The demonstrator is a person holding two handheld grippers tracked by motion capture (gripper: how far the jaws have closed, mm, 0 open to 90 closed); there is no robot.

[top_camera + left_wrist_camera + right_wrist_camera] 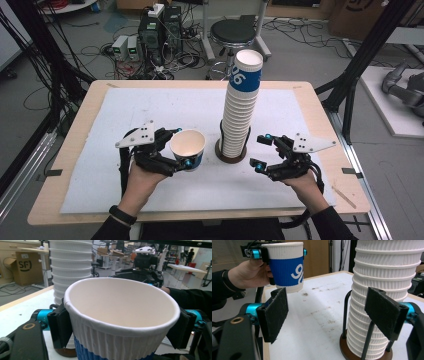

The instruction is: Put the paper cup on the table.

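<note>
Right now you are holding a single paper cup (188,148) in your left tool (181,147), its two pads clamped on opposite sides of the ribbed wall just under the rim, as the left gripper view shows. The cup is hanging upright and clear of the bench (90,200), just left of the tall stack of cups (241,107) standing in its wire holder (231,152). In the right gripper view you are seeing the cup (286,267) raised above the white mat, blue band and white numerals facing the camera.

Your right tool (263,150) is waiting empty, jaws parted, just right of the stack; looking along it, the stack (382,297) is sitting ahead of the pads, and none of them is touching it.

The cup is probably very light, and its thin wall is likely to buckle under a hard squeeze, so you are best off gripping near the rolled rim, where the paper is stiffest. The ribbing is giving the pads good friction, so slipping looks unlikely. Nested cups tend to cling together, so the stack may lift or tip if you are pulling one off.
</note>
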